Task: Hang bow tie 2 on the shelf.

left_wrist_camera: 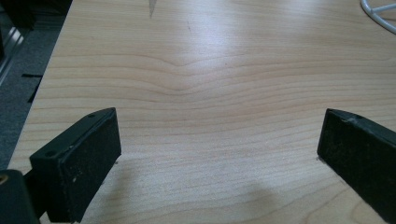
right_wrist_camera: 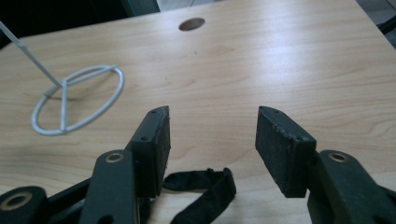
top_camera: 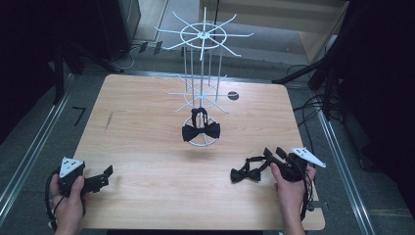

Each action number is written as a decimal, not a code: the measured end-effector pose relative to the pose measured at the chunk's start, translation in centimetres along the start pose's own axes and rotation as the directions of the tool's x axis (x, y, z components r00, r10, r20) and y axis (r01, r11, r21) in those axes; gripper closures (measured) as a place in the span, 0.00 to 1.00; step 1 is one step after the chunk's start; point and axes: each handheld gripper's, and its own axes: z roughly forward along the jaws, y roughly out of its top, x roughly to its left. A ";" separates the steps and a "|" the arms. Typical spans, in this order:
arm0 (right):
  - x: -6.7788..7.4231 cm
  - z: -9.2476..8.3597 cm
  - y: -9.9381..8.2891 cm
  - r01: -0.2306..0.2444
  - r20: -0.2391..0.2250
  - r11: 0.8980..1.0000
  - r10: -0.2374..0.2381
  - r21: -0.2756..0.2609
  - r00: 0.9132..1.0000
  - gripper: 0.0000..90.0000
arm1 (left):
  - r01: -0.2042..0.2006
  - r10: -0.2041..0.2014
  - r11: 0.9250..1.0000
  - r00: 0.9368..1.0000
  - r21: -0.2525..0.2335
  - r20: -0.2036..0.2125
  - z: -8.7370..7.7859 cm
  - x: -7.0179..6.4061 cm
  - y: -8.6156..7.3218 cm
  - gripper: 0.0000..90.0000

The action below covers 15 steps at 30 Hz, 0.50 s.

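A black bow tie [top_camera: 246,174] lies on the wooden table [top_camera: 147,122] at the front right, its strap [right_wrist_camera: 205,186] trailing toward my right gripper [top_camera: 273,152]. That gripper is open; in the right gripper view [right_wrist_camera: 212,116] the strap lies low between the jaws, and neither pad presses on it. A second black bow tie [top_camera: 200,131] hangs low on the white wire rack [top_camera: 202,36], just above its base ring [right_wrist_camera: 77,100]. At the front left, my left gripper [top_camera: 105,177] hovers open over bare wood, with nothing between its fingers [left_wrist_camera: 219,116].
The rack stands mid-table with two tiers of thin radiating arms. A round hole [top_camera: 233,95] is cut in the tabletop behind it to the right. Cables and dark stands surround the table on the floor. The rack's base ring edge [left_wrist_camera: 378,11] shows far off.
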 end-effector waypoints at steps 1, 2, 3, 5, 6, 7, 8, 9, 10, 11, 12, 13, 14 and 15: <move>-0.1 0.1 -0.1 0.001 0.006 1.000 -0.001 0.009 1.000 0.52 | 0.001 -0.001 1.000 1.000 -0.001 0.000 0.0 0.0 0.0 0.00; -0.2 0.3 -0.3 -0.002 0.012 1.000 0.002 0.018 1.000 0.52 | 0.001 -0.001 1.000 1.000 -0.001 0.000 0.0 0.0 0.0 0.00; -0.3 0.5 -0.4 -0.007 0.017 1.000 0.007 0.025 1.000 0.52 | 0.001 -0.001 1.000 1.000 -0.002 0.000 0.0 0.0 0.0 0.00; -0.5 0.7 -0.6 -0.010 0.028 0.999 0.009 0.041 1.000 0.53 | 0.004 -0.004 1.000 1.000 -0.004 0.000 0.0 0.0 0.0 0.00; -0.6 0.7 -0.6 -0.009 0.035 0.999 0.007 0.050 0.999 0.54 | 0.004 -0.004 1.000 1.000 -0.004 0.000 0.0 0.0 0.0 0.00; -0.6 0.8 -0.7 -0.021 0.036 0.998 0.019 0.063 0.999 0.55 | 0.004 -0.004 1.000 1.000 -0.004 0.000 0.0 0.0 0.0 0.00; -0.7 0.8 -0.8 -0.029 0.038 0.997 0.026 0.070 0.999 0.55 | 0.004 -0.004 1.000 1.000 -0.004 0.000 0.0 0.0 0.0 0.00; -0.9 0.9 -0.9 -0.034 0.038 0.996 0.031 0.079 0.999 0.56 | 0.003 -0.003 1.000 1.000 -0.004 0.000 0.0 0.0 0.0 0.00; -0.9 0.9 -0.9 -0.047 0.037 0.995 0.044 0.090 0.998 0.57 | 0.002 -0.002 1.000 1.000 -0.003 0.000 0.0 0.0 0.0 0.00; -1.0 1.0 -1.0 -0.050 0.037 0.994 0.046 0.100 0.998 0.58 | 0.004 -0.004 1.000 1.000 -0.004 0.000 0.0 0.0 0.0 0.00; -1.0 1.1 -1.1 -0.051 0.043 0.992 0.046 0.115 0.998 0.59 | 0.005 -0.005 1.000 1.000 -0.003 0.000 0.0 0.0 0.0 0.00; -1.0 1.1 -1.2 -0.055 0.047 0.990 0.050 0.127 0.998 0.59 | 0.007 -0.007 1.000 1.000 -0.004 -0.001 0.0 0.0 0.0 0.00; -1.0 1.2 -1.3 -0.059 0.044 0.989 0.053 0.137 0.998 0.60 | 0.008 -0.008 1.000 1.000 -0.005 0.000 0.0 0.0 0.0 0.00; -1.1 1.3 -1.4 -0.060 0.046 0.987 0.054 0.150 0.997 0.61 | 0.008 -0.008 1.000 1.000 -0.004 0.000 0.0 0.0 0.0 0.00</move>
